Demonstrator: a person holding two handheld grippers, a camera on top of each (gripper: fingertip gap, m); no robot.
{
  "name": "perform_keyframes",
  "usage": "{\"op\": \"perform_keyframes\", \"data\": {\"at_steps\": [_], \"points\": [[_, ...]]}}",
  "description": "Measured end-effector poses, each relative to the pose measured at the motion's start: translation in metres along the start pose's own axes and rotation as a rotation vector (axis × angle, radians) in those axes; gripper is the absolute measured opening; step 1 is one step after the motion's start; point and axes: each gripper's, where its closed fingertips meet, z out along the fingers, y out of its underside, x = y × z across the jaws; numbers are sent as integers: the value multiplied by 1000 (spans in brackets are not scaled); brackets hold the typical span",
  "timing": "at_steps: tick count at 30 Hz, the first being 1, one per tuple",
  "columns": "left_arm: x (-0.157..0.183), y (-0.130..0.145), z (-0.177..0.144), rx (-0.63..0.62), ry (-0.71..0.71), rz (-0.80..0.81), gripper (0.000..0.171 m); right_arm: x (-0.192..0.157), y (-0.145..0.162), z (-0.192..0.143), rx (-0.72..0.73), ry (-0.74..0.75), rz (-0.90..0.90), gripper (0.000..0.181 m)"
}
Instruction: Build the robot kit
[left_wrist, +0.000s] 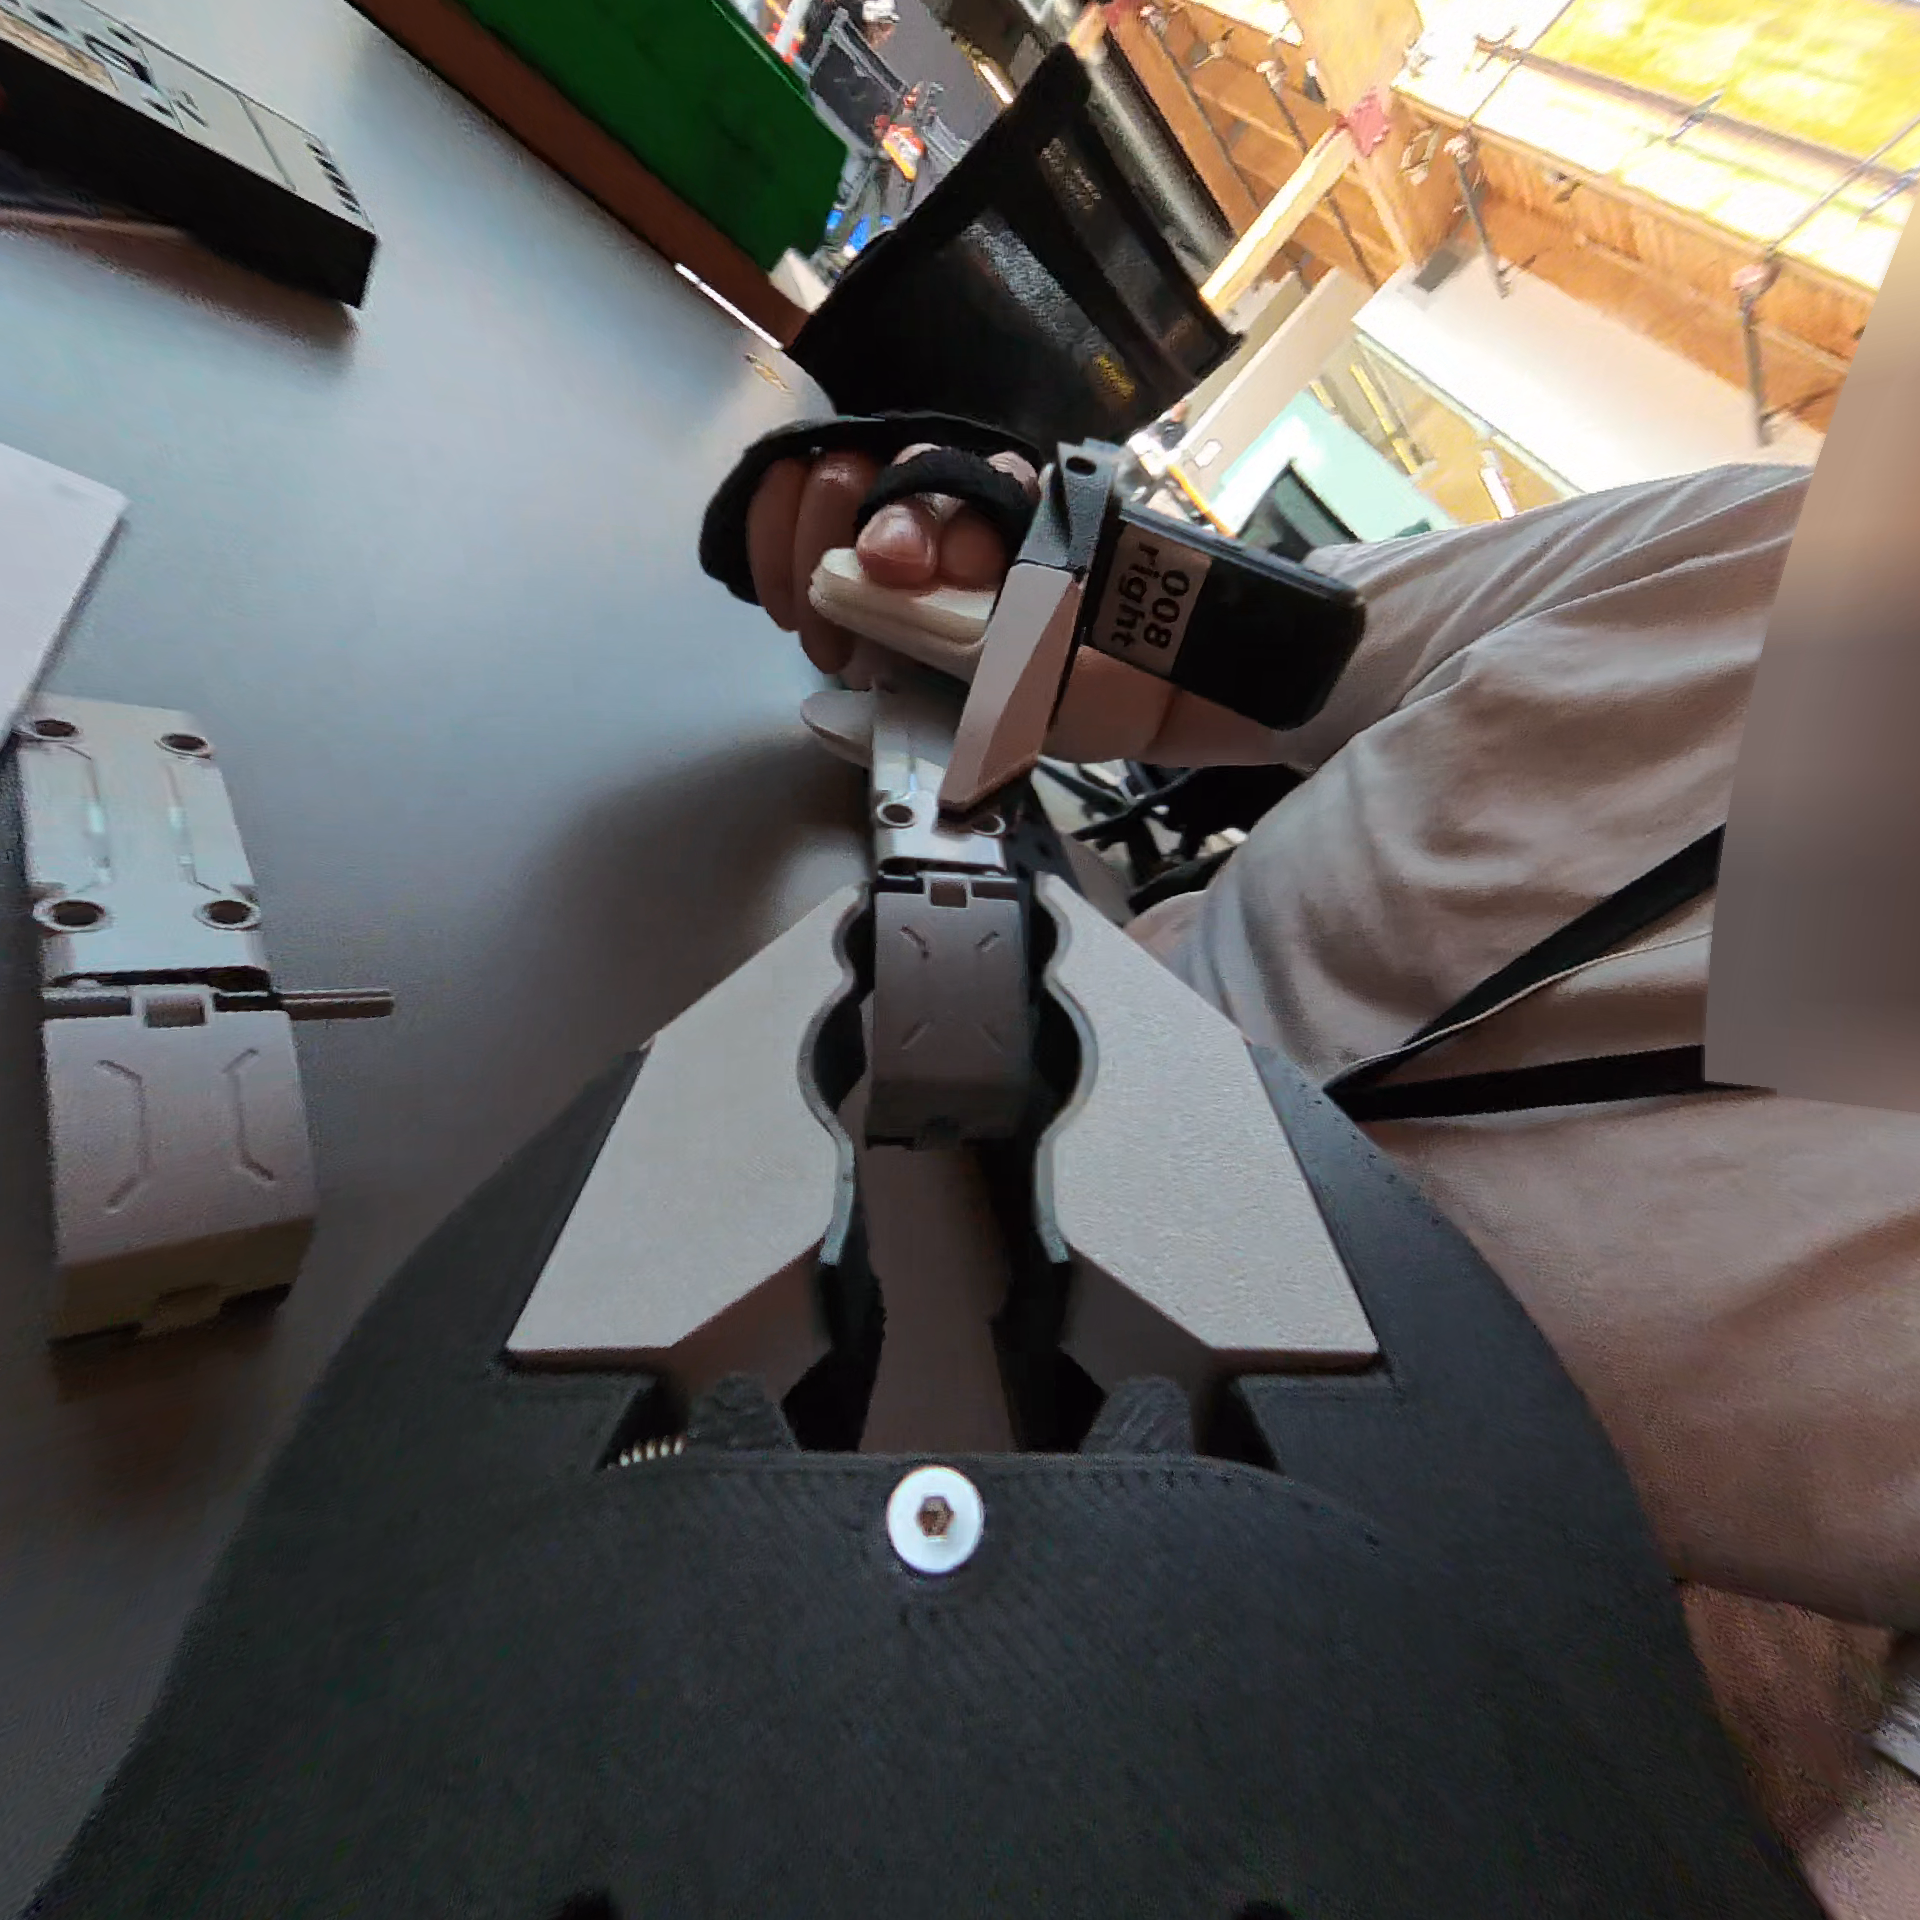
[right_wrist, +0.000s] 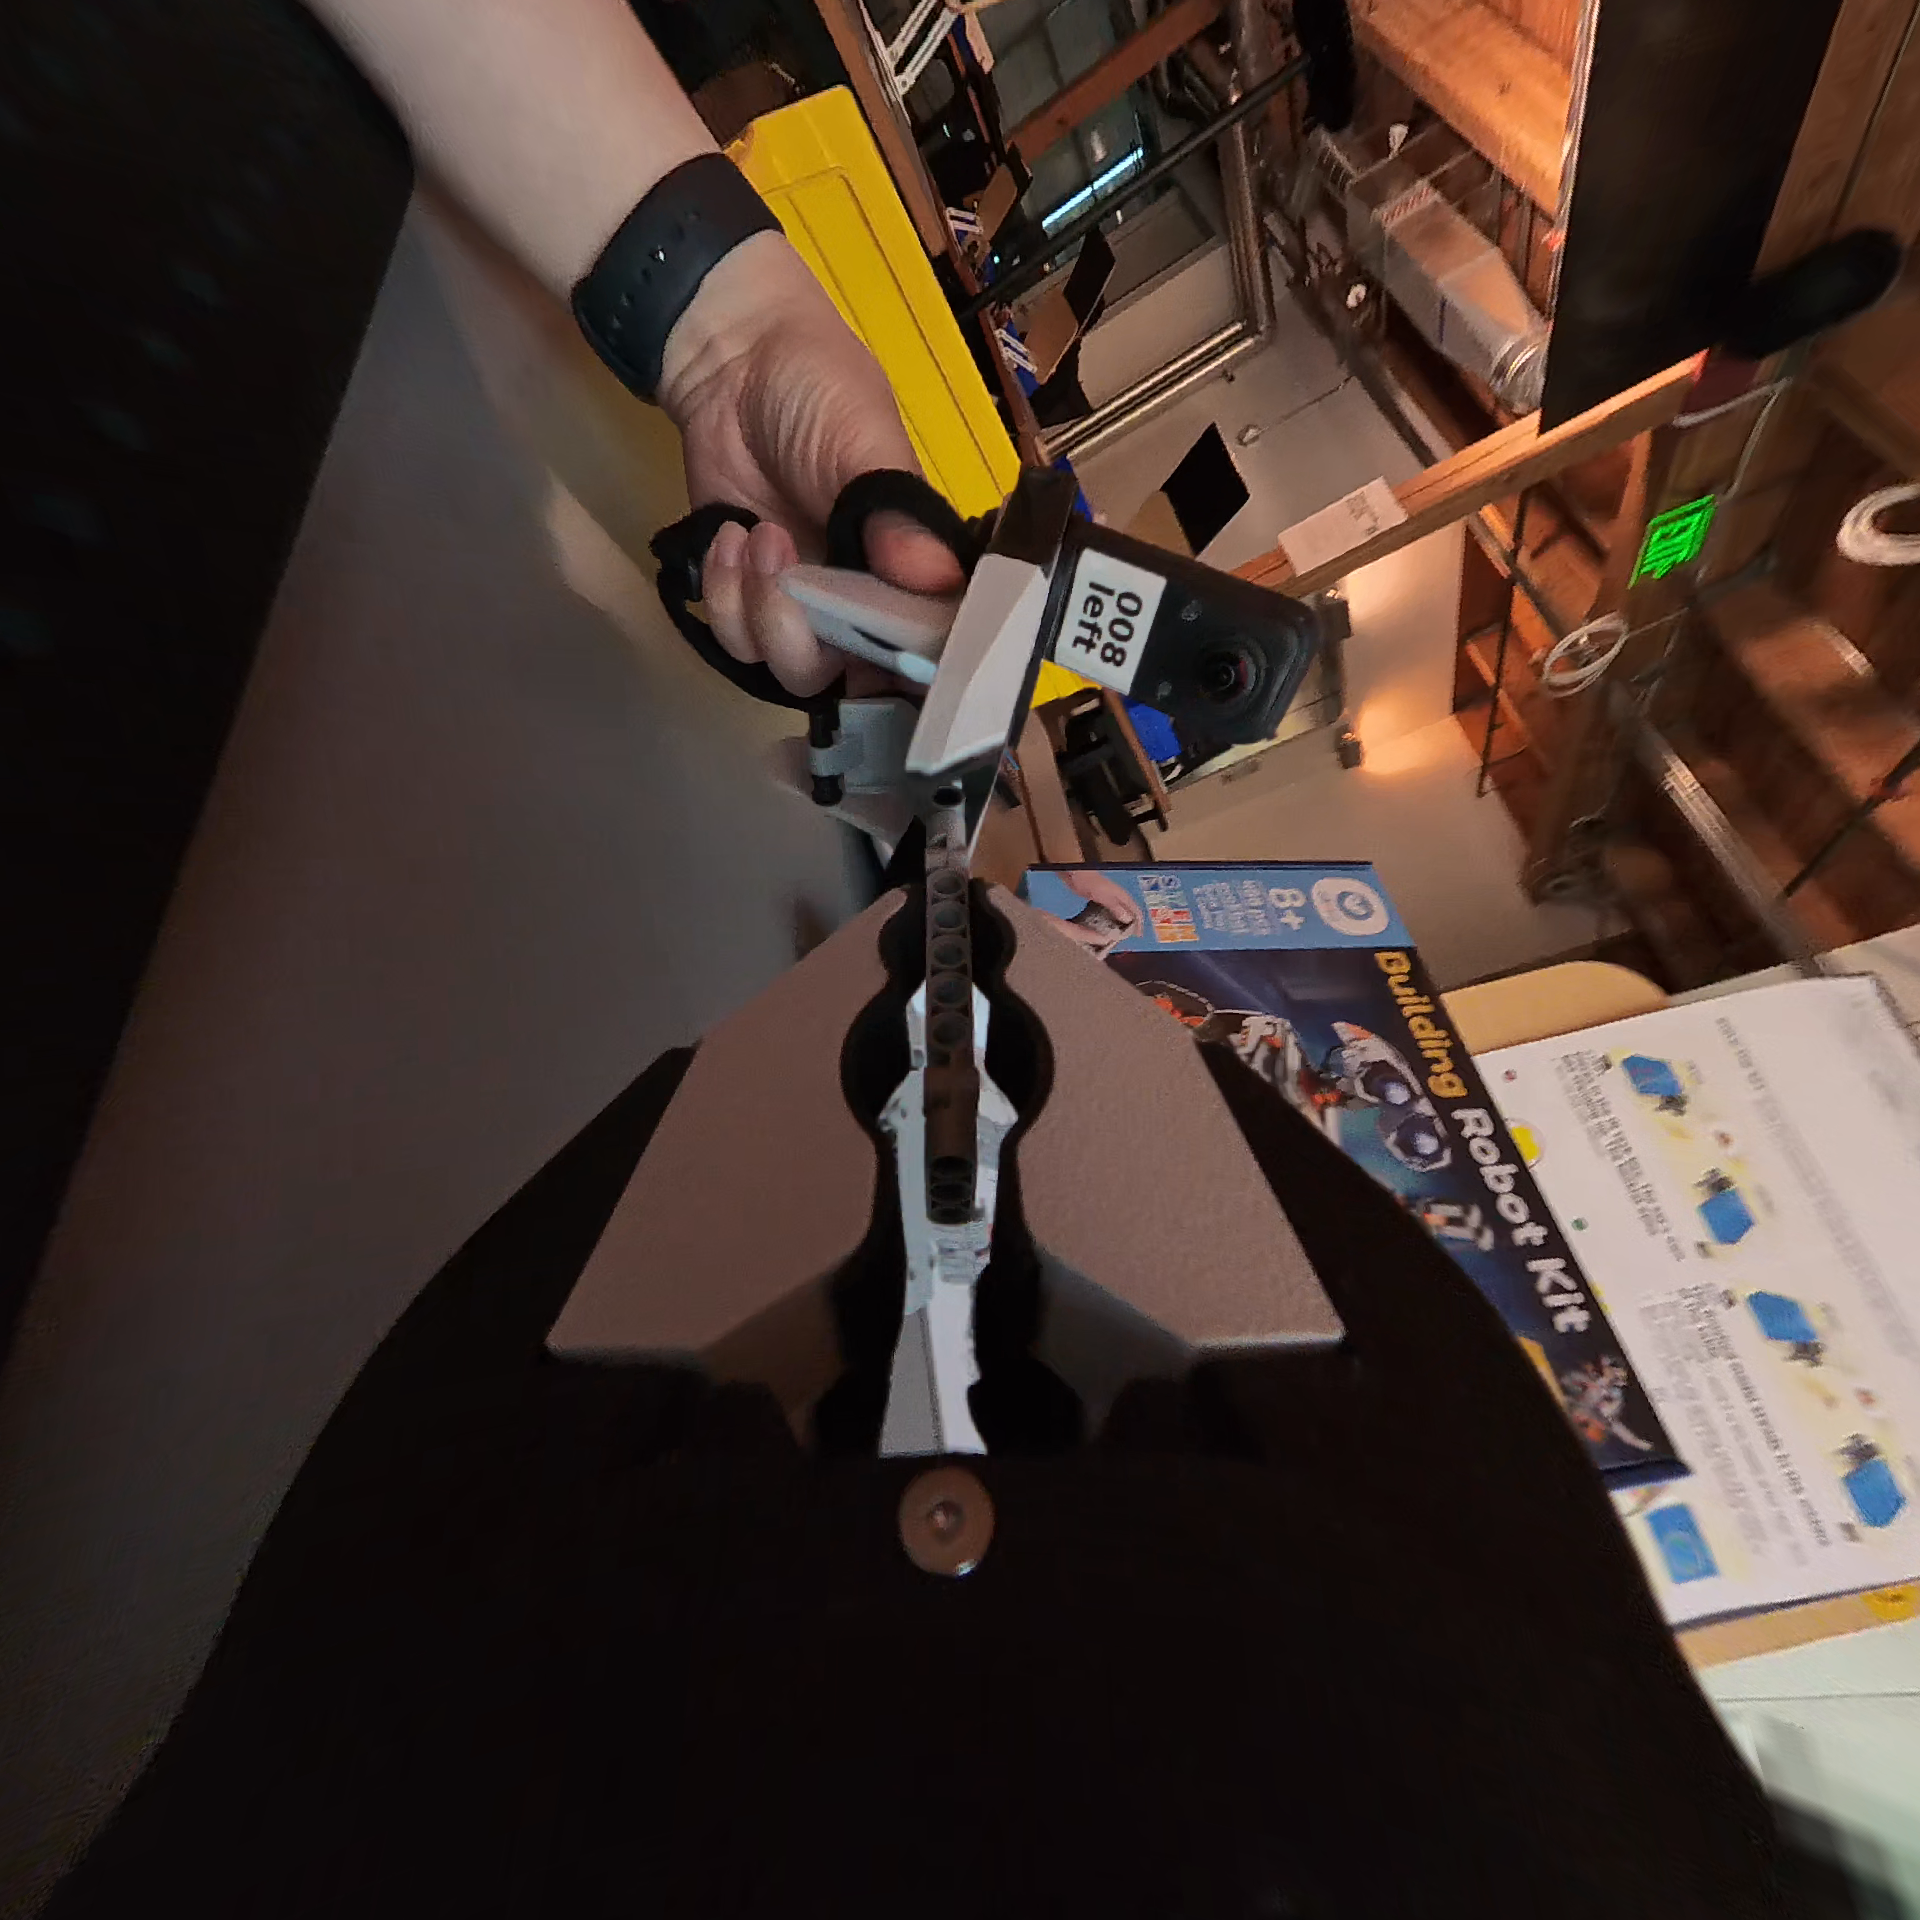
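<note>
A grey plastic hinged part (left_wrist: 943, 997) is held in the air between both grippers. My left gripper (left_wrist: 945, 914) is shut on its near half, which has raised line marks. My right gripper (left_wrist: 977, 769) shows farther off, with a gloved hand behind it, and pinches the far half with round holes (left_wrist: 904, 800). In the right wrist view my right gripper (right_wrist: 948, 904) is shut on the same part seen edge on, a dark strip with holes (right_wrist: 948, 1039). The left gripper (right_wrist: 951, 769) grips its far end. A second matching hinged part (left_wrist: 156, 997) lies on the grey table (left_wrist: 499, 499) at the left.
A black flat box (left_wrist: 187, 156) lies at the table's far left, and a white sheet (left_wrist: 42, 561) at the left edge. A blue kit box (right_wrist: 1351, 1091) and an open instruction booklet (right_wrist: 1714, 1299) lie to the right. A yellow bin (right_wrist: 883, 260) stands beyond. The person's lap (left_wrist: 1507, 935) is close by. The grippers are tip to tip, or close to it.
</note>
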Motion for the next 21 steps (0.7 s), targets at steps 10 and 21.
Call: {"op": "perform_keyframes", "data": {"at_steps": [10,21], "points": [[6,-20,-17,22,-279,478,24,10,34,2,17,-111,549,37],[-9,-4,-18,-44,-414,560,25,4,19,-10,149,-360,935,25]]}}
